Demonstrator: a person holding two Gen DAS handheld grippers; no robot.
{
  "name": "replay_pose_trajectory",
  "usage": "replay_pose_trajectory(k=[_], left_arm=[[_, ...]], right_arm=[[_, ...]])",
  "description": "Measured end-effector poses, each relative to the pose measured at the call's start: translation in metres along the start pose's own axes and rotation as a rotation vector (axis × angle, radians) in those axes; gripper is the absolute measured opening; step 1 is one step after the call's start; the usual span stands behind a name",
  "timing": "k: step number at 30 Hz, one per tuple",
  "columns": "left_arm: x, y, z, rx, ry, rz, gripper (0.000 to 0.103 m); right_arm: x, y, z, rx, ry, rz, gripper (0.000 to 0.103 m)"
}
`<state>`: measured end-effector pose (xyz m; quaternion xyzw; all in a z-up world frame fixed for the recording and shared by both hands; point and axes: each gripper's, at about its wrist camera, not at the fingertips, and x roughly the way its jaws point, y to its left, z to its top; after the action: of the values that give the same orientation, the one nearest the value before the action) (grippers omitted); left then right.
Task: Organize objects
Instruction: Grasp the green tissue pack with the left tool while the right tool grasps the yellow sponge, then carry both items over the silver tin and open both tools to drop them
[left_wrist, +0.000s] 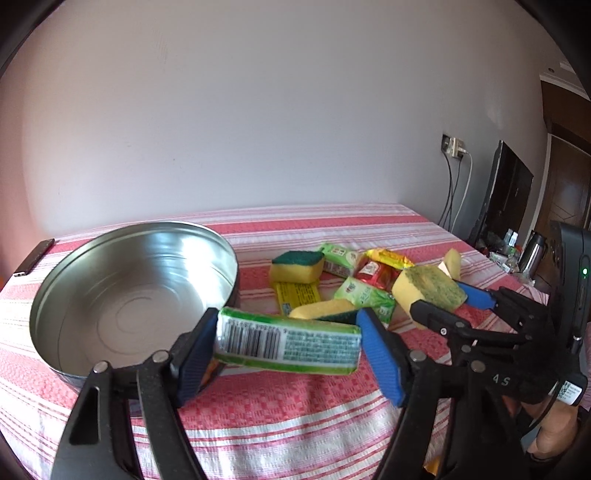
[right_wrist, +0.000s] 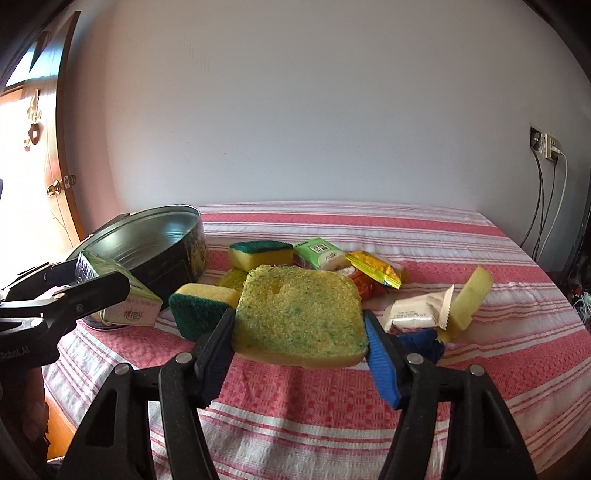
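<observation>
Left hand-held gripper (left_wrist: 288, 345) pinches a green packet (left_wrist: 288, 345) end to end, barcode side up, held above the striped surface (left_wrist: 258, 424) just beside the near rim of the tin (left_wrist: 136, 291). Tin looks empty.

Right hand-held gripper (right_wrist: 299, 338) pinches a worn sponge (right_wrist: 299, 314) by its two sides, lifted clear of the cloth, in front of the loose pile.

Pile, right of the tin: two green-topped sponges (right_wrist: 260, 253), one more on its side (right_wrist: 199, 306), green packets, a red one (left_wrist: 373, 275), a yellow one (right_wrist: 376, 269), a white wrapper (right_wrist: 417, 312), a pale sponge piece (right_wrist: 472, 304).

Step in hand, as judged: both carries under way, sorting items out of the pile. Packet probably bound for the tin.

Next move calls for: left carries the packet over the rim, lowers it, then spreads. Right needs a separate spot for the sponge, which is not evident. Right should wait or keep wide; the two grippers sit near each other.
</observation>
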<state>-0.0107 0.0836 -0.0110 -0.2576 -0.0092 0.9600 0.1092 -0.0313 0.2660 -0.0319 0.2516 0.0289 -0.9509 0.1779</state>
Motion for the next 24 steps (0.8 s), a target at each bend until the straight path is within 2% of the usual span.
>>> replay_pose_trajectory(k=[8,17,20,24], left_arm=[[-0.002,0.029,0.016,-0.017,-0.027,0.078,0.076],[0.011,0.073,0.026,-0.045,-0.014,0.184,0.076],[0.013,0.087,0.029,-0.061,-0.010,0.185,0.076],[0.019,0.107,0.030,-0.074,-0.005,0.227,0.076]], right_arm=[[0.010,0.027,0.034,-0.056,-0.027,0.078,0.067],[0.036,0.065,0.074,-0.143,-0.038,0.151,0.067],[0.046,0.074,0.082,-0.150,-0.033,0.173,0.067],[0.061,0.094,0.094,-0.166,-0.019,0.205,0.067]])
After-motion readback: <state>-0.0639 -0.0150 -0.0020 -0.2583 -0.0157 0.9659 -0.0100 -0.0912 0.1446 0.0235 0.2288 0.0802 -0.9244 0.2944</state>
